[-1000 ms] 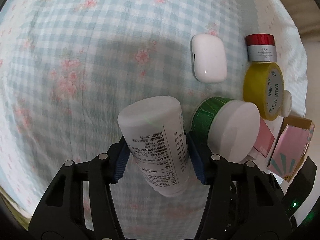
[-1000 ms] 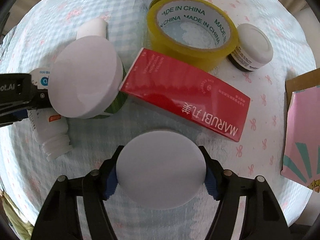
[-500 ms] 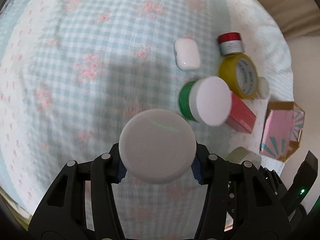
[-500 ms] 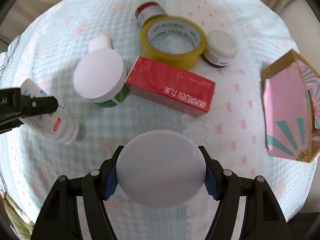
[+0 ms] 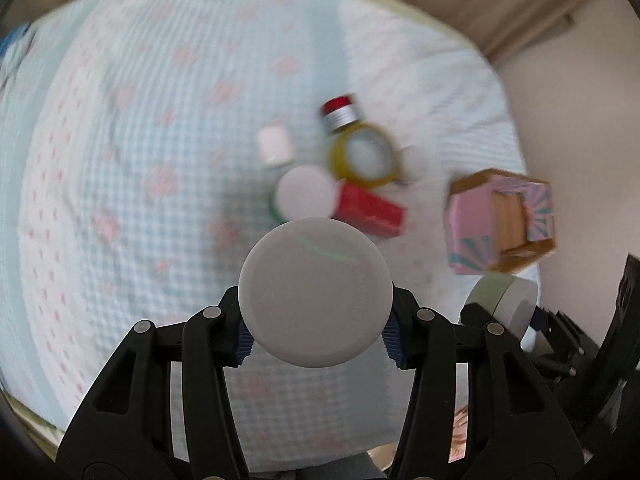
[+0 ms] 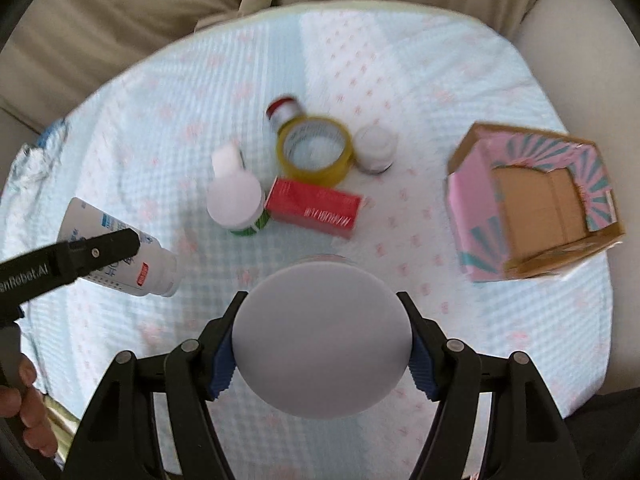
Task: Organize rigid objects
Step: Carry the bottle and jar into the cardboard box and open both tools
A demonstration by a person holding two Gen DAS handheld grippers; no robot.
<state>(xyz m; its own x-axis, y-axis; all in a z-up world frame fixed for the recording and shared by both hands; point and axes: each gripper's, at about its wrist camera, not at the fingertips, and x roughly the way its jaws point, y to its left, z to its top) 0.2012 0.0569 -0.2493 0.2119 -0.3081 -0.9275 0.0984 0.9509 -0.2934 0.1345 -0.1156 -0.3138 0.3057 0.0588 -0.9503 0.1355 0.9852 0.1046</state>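
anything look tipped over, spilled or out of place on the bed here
The pink box lies tilted on its side, its cut-out opening facing up and sideways, apart from the clustered items. The red carton lies flat at an angle against the yellow tape roll. Nothing looks spilled.

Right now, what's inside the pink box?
The pink box lies with its opening facing the camera; only bare brown cardboard walls show inside. Its deepest corners sit in shadow, so small contents there can't be ruled out.
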